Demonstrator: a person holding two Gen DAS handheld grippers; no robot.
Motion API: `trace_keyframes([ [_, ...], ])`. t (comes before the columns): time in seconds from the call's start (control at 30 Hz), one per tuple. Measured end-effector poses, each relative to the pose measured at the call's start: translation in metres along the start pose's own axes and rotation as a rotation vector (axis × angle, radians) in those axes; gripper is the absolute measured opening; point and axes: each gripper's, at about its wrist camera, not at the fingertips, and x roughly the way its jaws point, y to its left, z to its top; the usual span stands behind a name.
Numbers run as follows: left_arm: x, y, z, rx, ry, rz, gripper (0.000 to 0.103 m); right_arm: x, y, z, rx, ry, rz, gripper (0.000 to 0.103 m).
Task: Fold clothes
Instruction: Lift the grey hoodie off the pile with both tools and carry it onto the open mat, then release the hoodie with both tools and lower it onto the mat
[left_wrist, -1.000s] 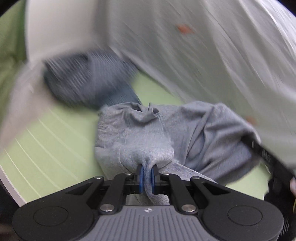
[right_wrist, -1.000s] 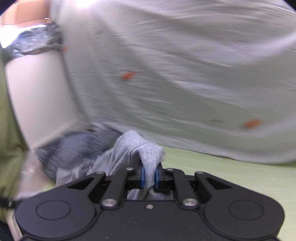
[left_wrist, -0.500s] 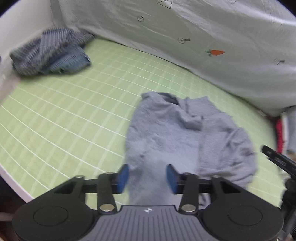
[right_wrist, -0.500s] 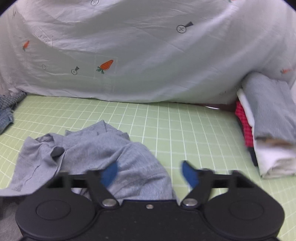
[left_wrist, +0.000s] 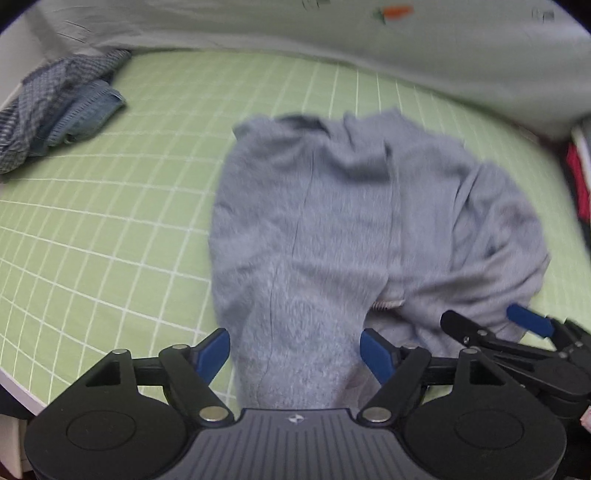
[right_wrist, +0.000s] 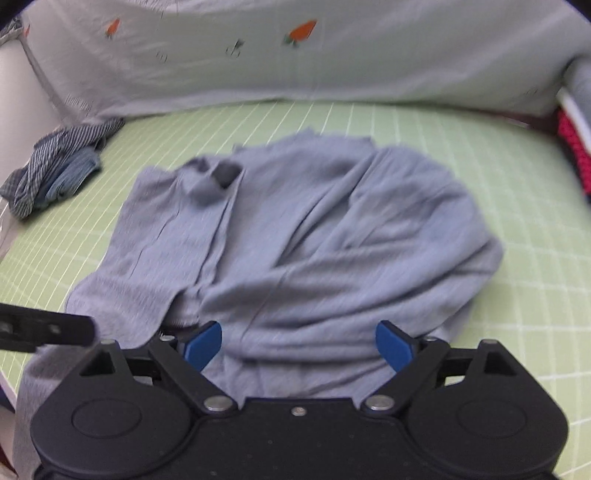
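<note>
Both tongs, left (left_wrist: 295, 350) and right (right_wrist: 297, 343), are opening, gaping over the crumpled grey garment (right_wrist: 295, 229); folding it unflattened risks trapping creases

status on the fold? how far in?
Done: grey garment dropped on the green grid mat, still rumpled, no neat fold. In hand: nothing; left gripper and right gripper just opened. Left: flatten and fold it; the striped pile waits.
</note>
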Motion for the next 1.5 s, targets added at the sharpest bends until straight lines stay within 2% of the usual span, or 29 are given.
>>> trace_keyframes([
  [0.07, 0.011, 0.003, -0.001, -0.003, 0.036, 0.013, 0.071, 0.008, 0.002, -0.002, 0.007, 0.015, -0.008, 0.091],
  [0.13, 0.018, 0.012, 0.0, -0.031, 0.067, -0.013, 0.051, 0.013, -0.001, 0.0, 0.022, 0.019, -0.01, 0.089],
  [0.17, 0.018, 0.018, 0.002, -0.056, 0.075, -0.032, 0.045, 0.015, -0.002, 0.002, 0.031, 0.018, -0.008, 0.087],
  [0.2, 0.019, 0.024, 0.003, -0.075, 0.079, -0.041, 0.032, 0.017, -0.004, 0.003, 0.037, 0.017, -0.008, 0.081],
  [0.23, 0.02, 0.029, 0.005, -0.094, 0.082, -0.05, 0.028, 0.019, -0.006, 0.006, 0.033, 0.009, -0.011, 0.074],
  [0.3, 0.018, 0.04, 0.012, -0.116, 0.073, -0.048, 0.025, 0.021, -0.013, 0.015, 0.031, -0.008, -0.017, 0.02],
  [0.37, 0.012, 0.056, 0.02, -0.153, 0.053, -0.04, 0.025, 0.022, -0.023, 0.025, 0.031, -0.027, -0.023, 0.006],
  [0.5, 0.006, 0.094, 0.026, -0.269, 0.019, -0.012, 0.025, 0.019, -0.042, 0.061, -0.021, -0.131, -0.117, 0.002],
  [0.57, 0.008, 0.11, 0.031, -0.308, 0.018, -0.01, 0.029, 0.017, -0.061, 0.093, -0.036, -0.209, -0.197, 0.002],
  [0.67, 0.013, 0.116, 0.042, -0.328, 0.033, 0.014, 0.035, 0.008, -0.099, 0.149, 0.017, -0.345, -0.348, 0.002],
  [0.8, 0.021, 0.105, 0.055, -0.3, 0.037, 0.048, 0.045, -0.001, -0.155, 0.204, 0.25, -0.436, -0.468, 0.003],
  [0.83, 0.023, 0.102, 0.058, -0.291, 0.038, 0.061, 0.047, 0.003, -0.159, 0.208, 0.279, -0.421, -0.512, 0.009],
  [0.87, 0.025, 0.1, 0.061, -0.283, 0.039, 0.075, 0.048, 0.009, -0.158, 0.21, 0.262, -0.388, -0.552, 0.031],
  [0.9, 0.027, 0.098, 0.064, -0.269, 0.044, 0.094, 0.051, 0.015, -0.154, 0.206, 0.232, -0.352, -0.557, 0.049],
  [1.0, 0.031, 0.098, 0.068, -0.256, 0.052, 0.129, 0.064, 0.021, -0.141, 0.172, 0.225, -0.3, -0.439, 0.072],
  [1.03, 0.032, 0.099, 0.068, -0.257, 0.054, 0.137, 0.064, 0.023, -0.136, 0.157, 0.232, -0.262, -0.421, 0.075],
  [1.17, 0.029, 0.101, 0.064, -0.271, 0.052, 0.128, 0.067, 0.029, -0.115, 0.098, 0.278, -0.115, -0.358, 0.076],
  [1.3, 0.022, 0.096, 0.06, -0.259, 0.027, 0.139, 0.07, 0.025, -0.102, 0.058, 0.371, -0.038, -0.242, 0.079],
  [1.43, 0.01, 0.097, 0.055, -0.298, -0.022, 0.095, 0.076, 0.031, -0.086, 0.044, 0.387, -0.007, -0.109, 0.08],
  [1.5, 0.001, 0.099, 0.052, -0.319, -0.067, 0.076, 0.077, 0.036, -0.079, 0.045, 0.357, -0.005, -0.078, 0.08],
])
